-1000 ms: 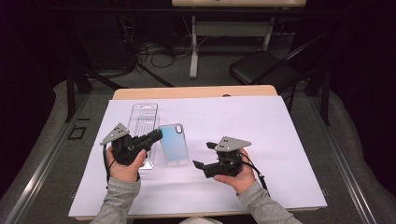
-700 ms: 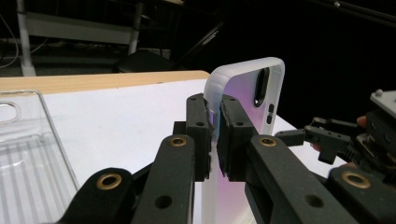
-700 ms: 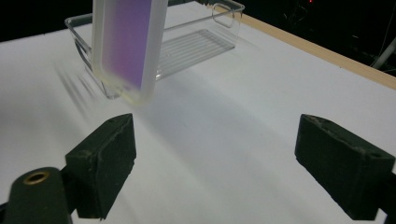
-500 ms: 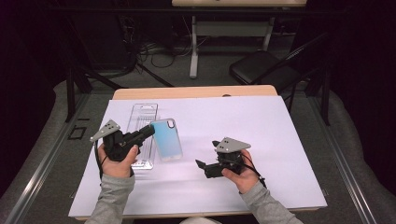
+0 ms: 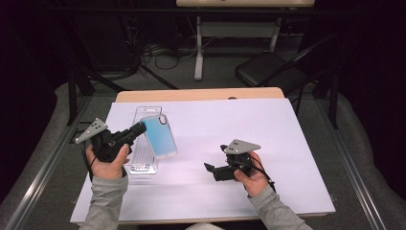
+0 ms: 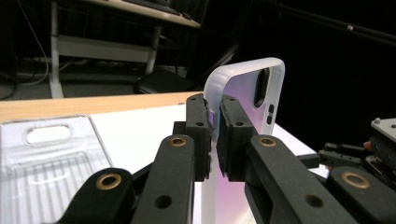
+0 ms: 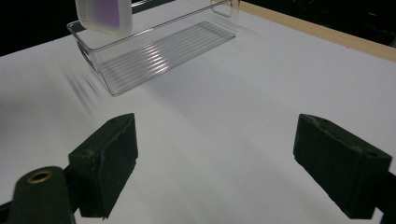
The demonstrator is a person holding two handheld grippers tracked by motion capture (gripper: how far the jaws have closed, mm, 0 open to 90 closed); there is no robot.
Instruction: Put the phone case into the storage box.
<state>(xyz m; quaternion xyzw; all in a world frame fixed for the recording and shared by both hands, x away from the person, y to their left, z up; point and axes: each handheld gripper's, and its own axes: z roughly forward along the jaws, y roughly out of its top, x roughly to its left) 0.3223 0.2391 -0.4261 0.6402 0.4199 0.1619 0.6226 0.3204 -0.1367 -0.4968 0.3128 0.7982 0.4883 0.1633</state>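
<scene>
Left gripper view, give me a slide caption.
Left gripper pinches a phone case edge-on above the clear plastic tray.

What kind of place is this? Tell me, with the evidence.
Probably a lab or recording workspace, not a home: a table under a white sheet, a folding chair beside a desk frame, and loose cables on the carpet behind it.

Both forearms at the bottom of the high view wear grey sleeves. Each black gripper, left (image 5: 135,130) and right (image 5: 209,168), carries a grey three-cornered plate and trails a black cable. Brass-coloured rivets stud the matte black jaw links low in the left gripper view.
</scene>
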